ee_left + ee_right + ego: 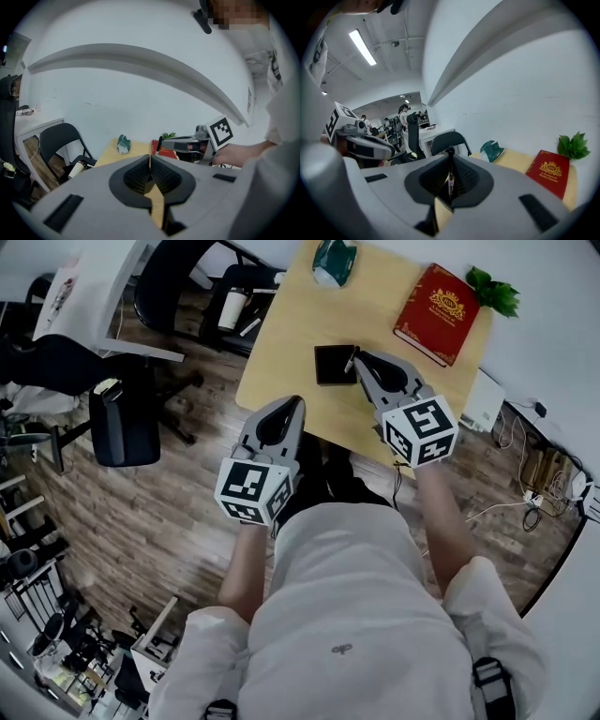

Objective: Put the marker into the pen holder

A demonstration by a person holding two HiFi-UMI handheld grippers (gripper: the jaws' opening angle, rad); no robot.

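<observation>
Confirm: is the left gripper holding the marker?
No, the left gripper is shut on nothing; the marker sits clamped in the right gripper.

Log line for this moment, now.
right gripper: shut on marker | left gripper: shut, empty | pen holder: on table, marker not in

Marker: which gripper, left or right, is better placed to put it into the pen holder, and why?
Right. The right gripper is shut on the marker and sits right beside the pen holder. The left gripper is shut on nothing and farther from it.
</observation>
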